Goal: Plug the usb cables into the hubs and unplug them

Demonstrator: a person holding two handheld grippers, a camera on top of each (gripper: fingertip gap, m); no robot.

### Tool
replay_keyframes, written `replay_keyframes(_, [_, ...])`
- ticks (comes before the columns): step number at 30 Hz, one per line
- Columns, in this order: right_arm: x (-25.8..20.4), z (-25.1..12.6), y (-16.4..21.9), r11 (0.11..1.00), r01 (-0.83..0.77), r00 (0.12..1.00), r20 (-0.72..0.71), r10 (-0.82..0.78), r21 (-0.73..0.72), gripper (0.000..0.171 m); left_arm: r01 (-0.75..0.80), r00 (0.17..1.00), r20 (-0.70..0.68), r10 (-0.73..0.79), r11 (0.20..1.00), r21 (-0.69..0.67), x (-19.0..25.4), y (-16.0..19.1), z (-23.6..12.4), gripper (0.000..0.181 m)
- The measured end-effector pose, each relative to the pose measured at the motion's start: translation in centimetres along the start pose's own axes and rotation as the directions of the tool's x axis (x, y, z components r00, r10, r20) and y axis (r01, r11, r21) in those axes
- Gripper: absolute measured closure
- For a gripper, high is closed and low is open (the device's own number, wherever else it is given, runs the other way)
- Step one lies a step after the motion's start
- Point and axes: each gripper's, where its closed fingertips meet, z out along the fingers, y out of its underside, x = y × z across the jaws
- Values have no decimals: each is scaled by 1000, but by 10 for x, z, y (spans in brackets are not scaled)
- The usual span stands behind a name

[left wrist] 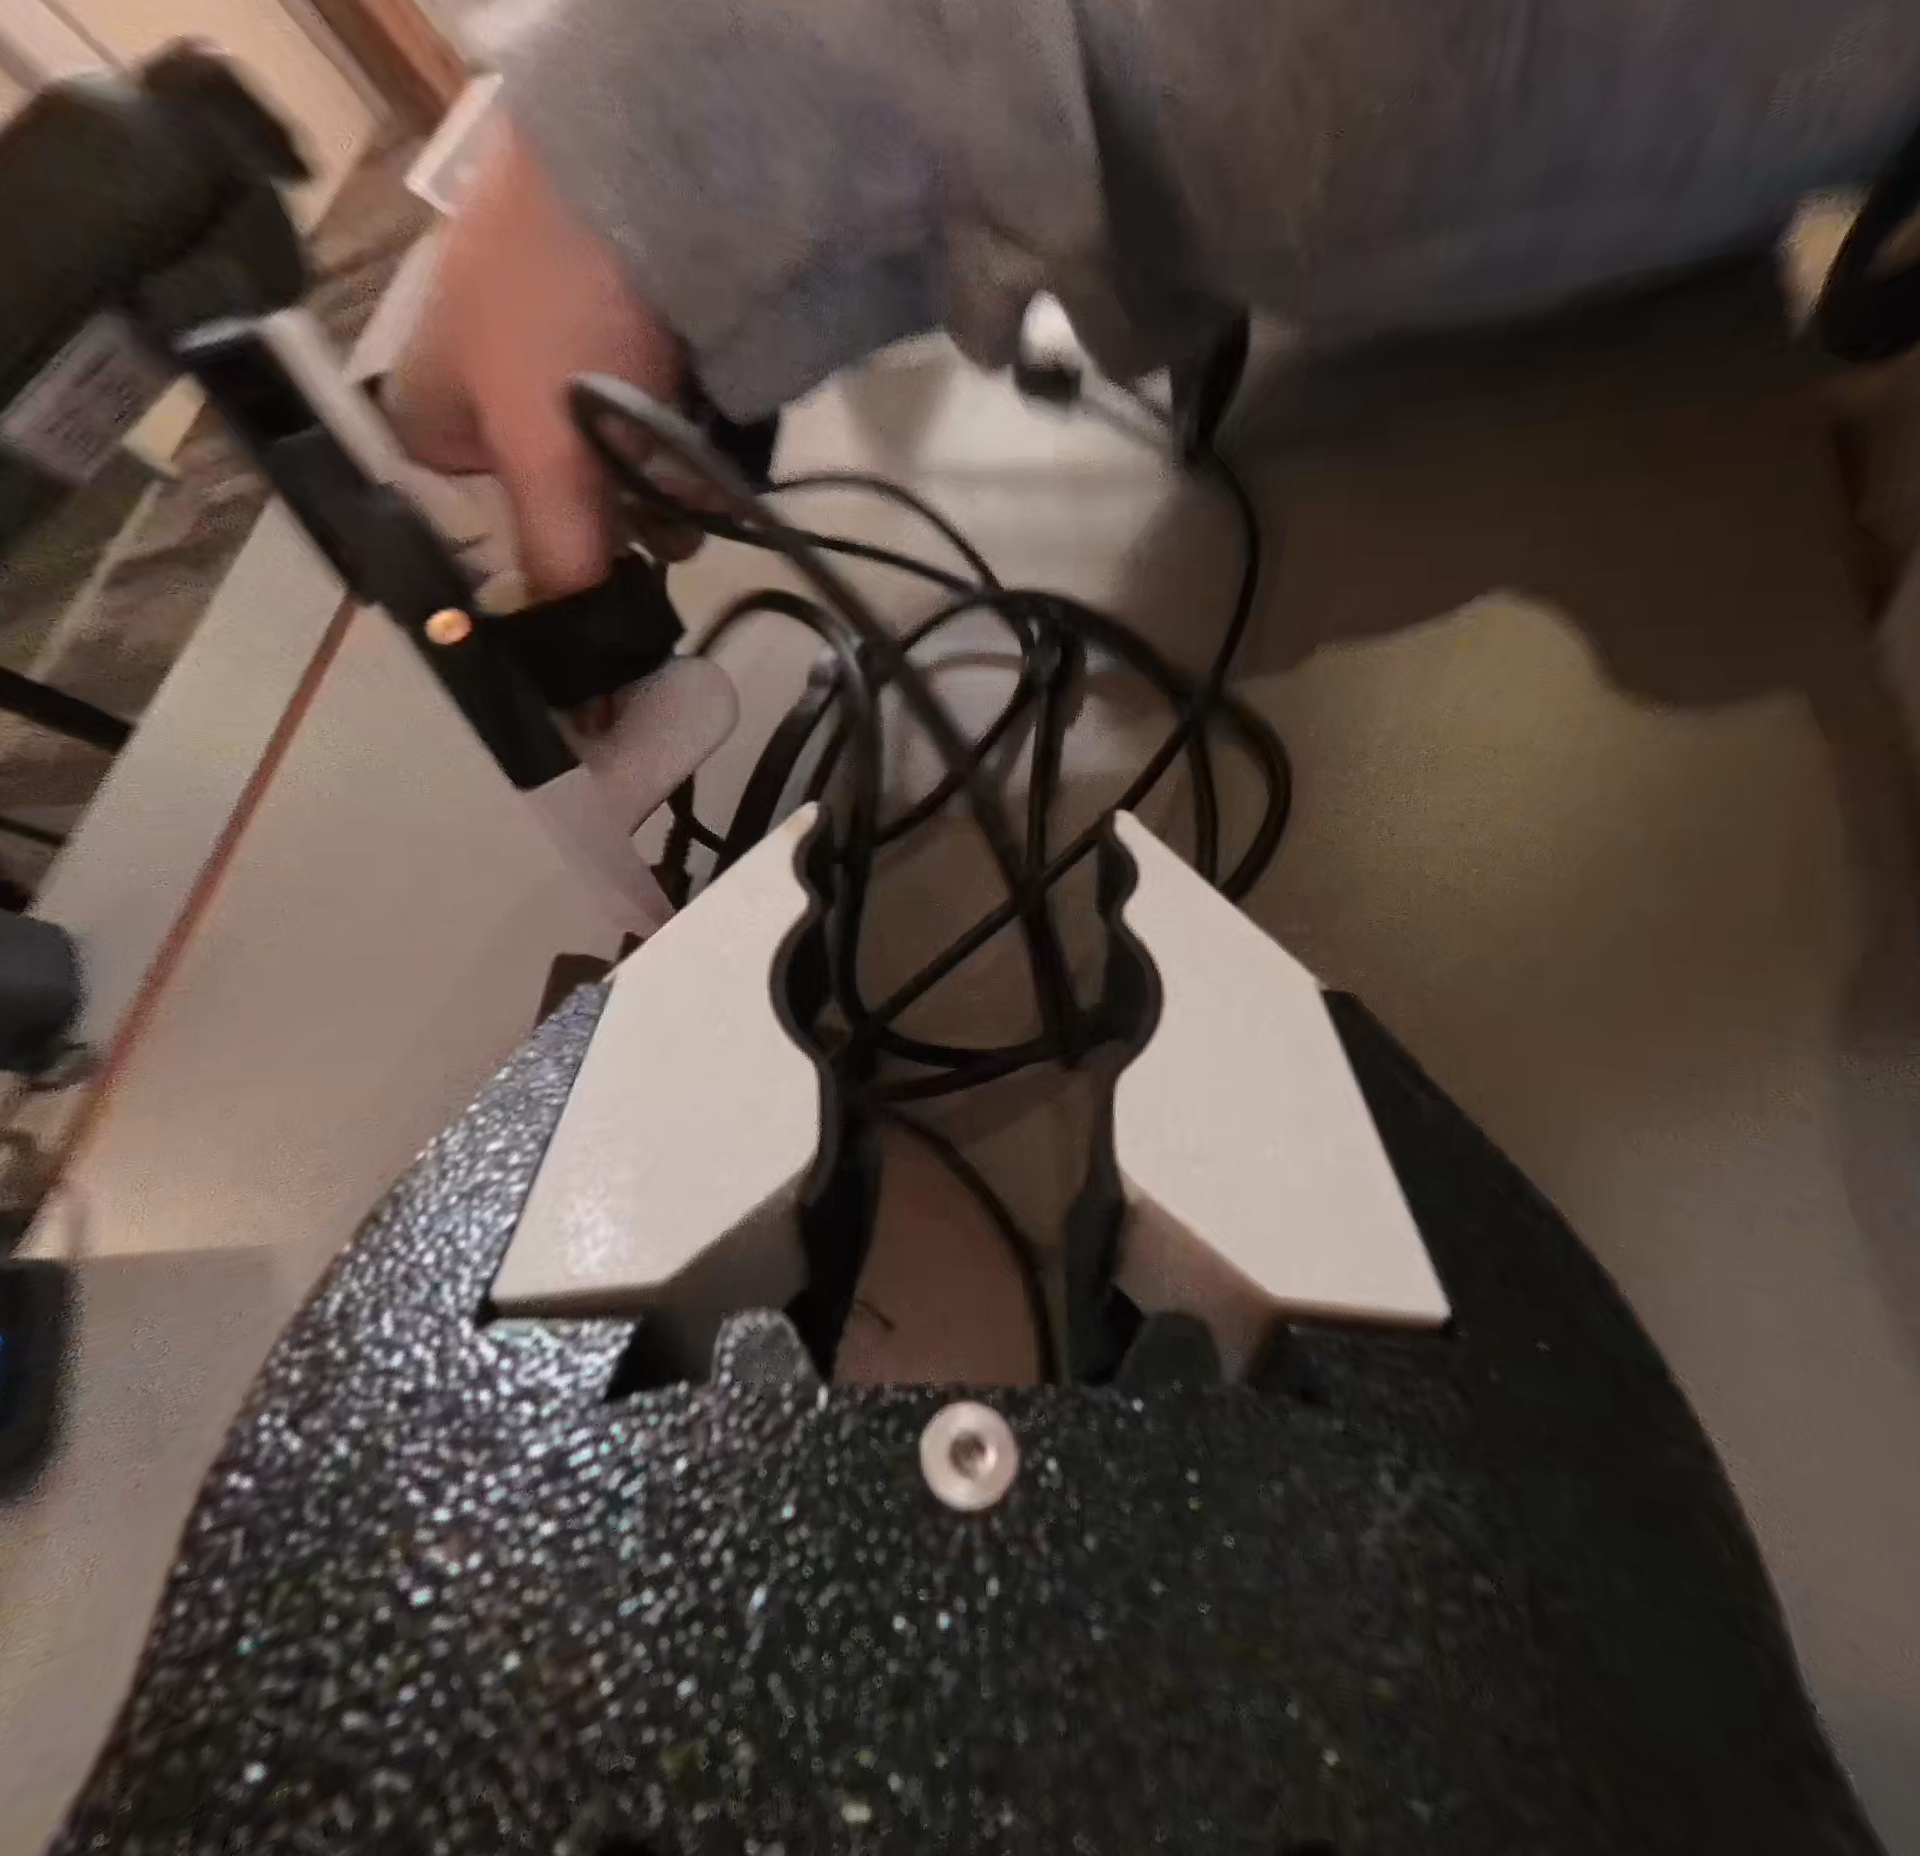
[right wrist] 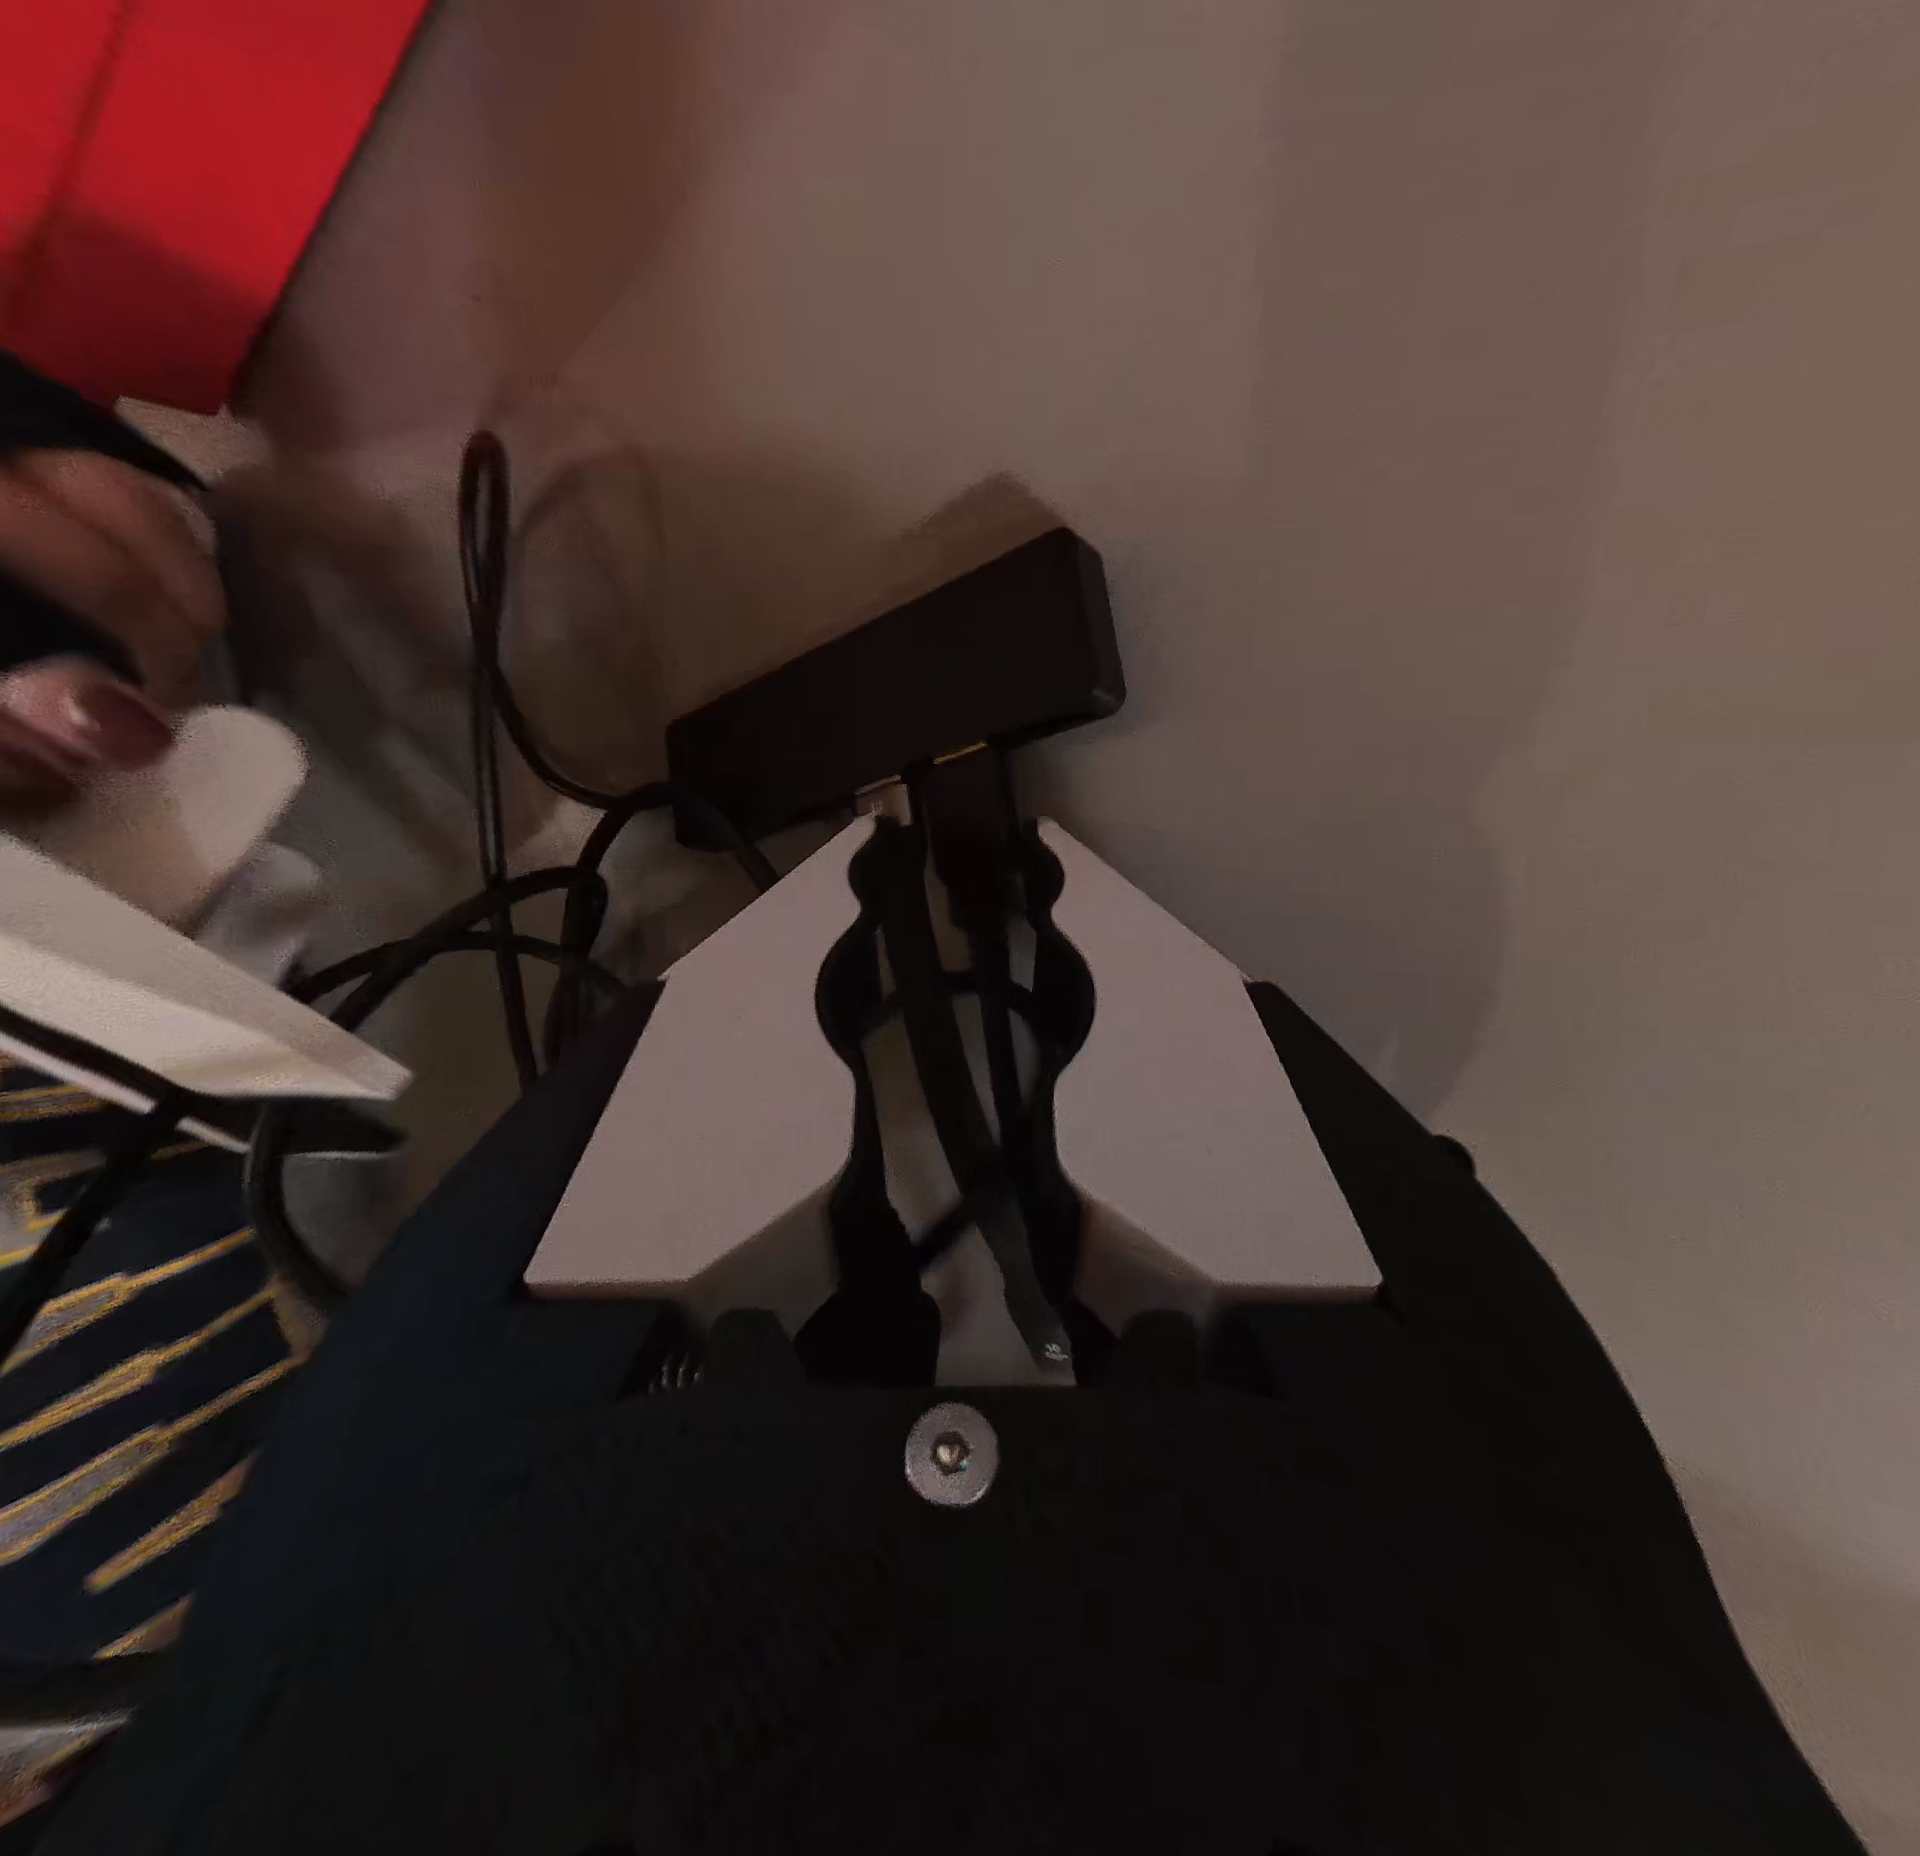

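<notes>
The right hand-held gripper (right wrist: 951, 840) is closed on a stiff black plug (right wrist: 964, 830) at the light hub (right wrist: 894, 679); the left hand-held gripper (left wrist: 961, 835) is held open over limp cables (left wrist: 966, 726).

Right gripper (right wrist: 951, 840) low over pale worktop (right wrist: 1455, 456), fingers close around a black USB plug (right wrist: 966, 819) seated in black hub (right wrist: 894, 684). More black cables (right wrist: 499, 767) trail left. Person's hand (right wrist: 83, 663), blurred, at far left; red surface (right wrist: 187, 123) beyond.
</notes>
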Motion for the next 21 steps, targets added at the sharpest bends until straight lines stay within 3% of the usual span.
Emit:
replay_keyframes(2, [-3,-8,-7,993,70,997,-37,-67,98,156,178,984,-16,-178,968,175,-13,-15,-19,127])
replay_keyframes(5, [-9,-27,-16,950,215,974,-118,-192,229,156,378,891,77,-448,825,420,-65,-21,-52,134])
replay_keyframes(7, [-18,-37,-19,897,340,936,-189,-296,283,157,479,786,171,-594,760,439,-100,0,-56,125])
replay_keyframes(9, [-30,-45,-20,822,471,877,-267,-399,320,156,555,762,129,-635,742,375,-106,14,-39,112])
replay_keyframes(12, [-54,-58,-19,678,643,761,-392,-517,356,157,620,776,-87,-625,728,292,-89,11,-14,120])
replay_keyframes(15, [-79,-67,-12,544,771,630,-513,-582,330,157,573,820,-237,-522,755,319,-67,-7,-14,168])
replay_keyframes(18, [-94,-69,-1,433,873,467,-637,-614,224,157,422,906,-192,-377,833,358,-51,-14,-19,172])
replay_keyframes(19, [-96,-68,2,422,883,446,-650,-616,207,158,358,933,-159,-322,863,357,-47,-13,-19,173])
replay_keyframes(21, [-103,-64,9,440,859,501,-611,-613,264,158,268,963,-141,-232,897,353,-38,-12,-20,173])
